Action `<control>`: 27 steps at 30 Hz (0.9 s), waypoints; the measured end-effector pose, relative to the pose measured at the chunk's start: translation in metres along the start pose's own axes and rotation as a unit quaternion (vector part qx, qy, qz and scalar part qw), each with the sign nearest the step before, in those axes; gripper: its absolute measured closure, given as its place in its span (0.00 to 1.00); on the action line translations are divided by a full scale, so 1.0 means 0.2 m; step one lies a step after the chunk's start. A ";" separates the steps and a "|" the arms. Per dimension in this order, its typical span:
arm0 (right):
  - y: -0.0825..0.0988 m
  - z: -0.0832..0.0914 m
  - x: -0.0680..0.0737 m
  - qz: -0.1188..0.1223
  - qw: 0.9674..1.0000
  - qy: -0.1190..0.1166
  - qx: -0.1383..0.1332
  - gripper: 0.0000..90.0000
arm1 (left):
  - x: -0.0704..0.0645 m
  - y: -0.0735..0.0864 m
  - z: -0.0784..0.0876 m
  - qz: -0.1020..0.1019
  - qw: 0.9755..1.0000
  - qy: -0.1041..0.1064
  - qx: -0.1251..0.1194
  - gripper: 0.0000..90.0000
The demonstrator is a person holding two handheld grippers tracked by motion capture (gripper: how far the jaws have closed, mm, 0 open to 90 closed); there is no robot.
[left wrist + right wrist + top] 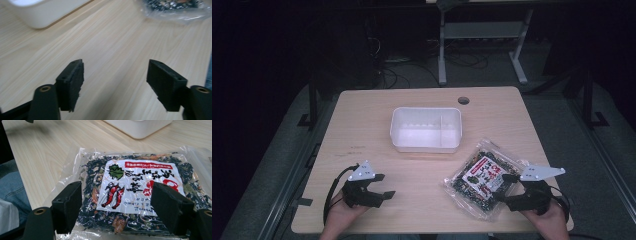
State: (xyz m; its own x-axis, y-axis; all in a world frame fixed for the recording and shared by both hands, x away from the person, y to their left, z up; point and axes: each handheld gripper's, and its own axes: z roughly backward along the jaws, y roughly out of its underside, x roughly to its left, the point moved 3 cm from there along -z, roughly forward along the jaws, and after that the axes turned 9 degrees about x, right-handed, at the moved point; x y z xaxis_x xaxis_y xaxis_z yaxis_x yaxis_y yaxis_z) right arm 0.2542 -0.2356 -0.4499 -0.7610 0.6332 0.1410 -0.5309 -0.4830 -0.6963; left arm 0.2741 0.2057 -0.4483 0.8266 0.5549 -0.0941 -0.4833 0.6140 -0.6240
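A clear plastic packet of dark dried food (481,176) with a white and red label lies flat on the wooden table (362,125) at the front right. My right gripper (507,188) is open at the packet's near edge. In the right gripper view the packet (135,185) spreads between and beyond its two wide-apart jaws. At the front left, my left gripper (383,185) hovers open over bare wood, nothing between its jaws (115,82). A white plastic tub (426,128) with an inner divider sits empty at the table's middle.
A round cable hole (463,100) is in the table's far right part. The tub's corner (37,15) and the packet's edge (175,8) show at the top of the left gripper view. Beyond the table stand a desk frame (482,35) and cables on a dark floor.
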 end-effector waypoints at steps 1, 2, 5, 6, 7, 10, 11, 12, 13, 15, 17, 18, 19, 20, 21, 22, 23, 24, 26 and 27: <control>0.00 0.00 0.00 0.000 1.000 0.001 0.000 0.27 | 0.00 0.00 0.00 0.000 1.000 0.000 0.000 0.37; 0.00 0.00 0.00 -0.001 1.000 0.002 0.000 0.27 | -0.02 -0.03 -0.01 -0.010 1.000 0.004 0.005 0.39; 0.00 0.01 -0.01 -0.003 1.000 0.005 -0.002 0.27 | -0.06 -0.09 -0.04 -0.023 1.000 0.019 0.008 0.44; 0.00 0.01 -0.01 -0.005 1.000 0.006 -0.001 0.27 | -0.08 -0.12 -0.05 -0.026 0.999 0.023 0.007 0.47; 0.00 0.01 -0.01 -0.005 1.000 0.006 -0.001 0.27 | -0.08 -0.12 -0.05 -0.026 0.999 0.023 0.007 0.50; 0.00 0.01 -0.02 -0.006 1.000 0.010 0.000 0.27 | -0.12 -0.19 -0.10 -0.042 0.998 0.035 0.015 0.53; 0.00 0.02 -0.02 -0.008 1.000 0.015 -0.001 0.27 | -0.15 -0.25 -0.13 -0.049 0.998 0.040 0.021 0.56; 0.00 0.03 -0.03 -0.010 1.000 0.017 -0.002 0.27 | -0.15 -0.25 -0.13 -0.049 0.998 0.040 0.021 0.57; 0.00 0.03 -0.03 -0.011 1.000 0.020 -0.003 0.27 | -0.17 -0.30 -0.17 -0.055 0.997 0.046 0.025 0.61; 0.00 0.04 -0.04 -0.014 1.000 0.023 -0.004 0.27 | -0.18 -0.32 -0.18 -0.056 0.997 0.049 0.029 0.66; -0.01 0.06 -0.05 -0.020 0.999 0.031 -0.008 0.27 | -0.20 -0.38 -0.23 -0.061 0.996 0.053 0.043 0.70; -0.01 0.06 -0.06 -0.022 0.999 0.033 -0.010 0.27 | -0.20 -0.40 -0.24 -0.064 0.995 0.053 0.048 0.72; -0.02 0.07 -0.06 -0.025 0.999 0.038 -0.010 0.27 | -0.21 -0.42 -0.25 -0.065 0.995 0.056 0.049 0.74; -0.03 0.08 -0.07 -0.028 0.999 0.041 -0.011 0.28 | -0.21 -0.42 -0.25 -0.065 0.995 0.056 0.049 0.77; -0.03 0.08 -0.07 -0.032 0.998 0.043 -0.011 0.28 | -0.21 -0.46 -0.28 -0.067 0.994 0.058 0.057 0.78; -0.04 0.09 -0.08 -0.034 0.998 0.044 -0.012 0.29 | -0.22 -0.48 -0.29 -0.069 0.994 0.059 0.062 0.81; -0.05 0.09 -0.09 -0.037 0.998 0.046 -0.010 0.29 | -0.22 -0.50 -0.31 -0.073 0.993 0.059 0.067 0.82; -0.05 0.09 -0.09 -0.037 0.998 0.046 -0.010 0.29 | -0.22 -0.50 -0.31 -0.073 0.993 0.059 0.067 0.84; -0.07 0.11 -0.12 -0.049 0.998 0.049 -0.010 0.31 | -0.25 -0.55 -0.36 -0.081 0.992 0.068 0.076 0.88; -0.08 0.11 -0.13 -0.051 0.997 0.049 -0.010 0.32 | -0.26 -0.57 -0.37 -0.085 0.991 0.068 0.081 0.90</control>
State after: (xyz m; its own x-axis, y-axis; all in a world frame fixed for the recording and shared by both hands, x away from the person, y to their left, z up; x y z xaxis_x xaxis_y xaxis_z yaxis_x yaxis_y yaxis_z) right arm 0.2736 -0.2587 -0.4269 -0.6629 0.7351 0.1423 -0.5953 -0.4021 -0.6956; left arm 0.3082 0.0659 -0.4301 0.9262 0.3613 -0.1081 -0.3638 0.7803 -0.5087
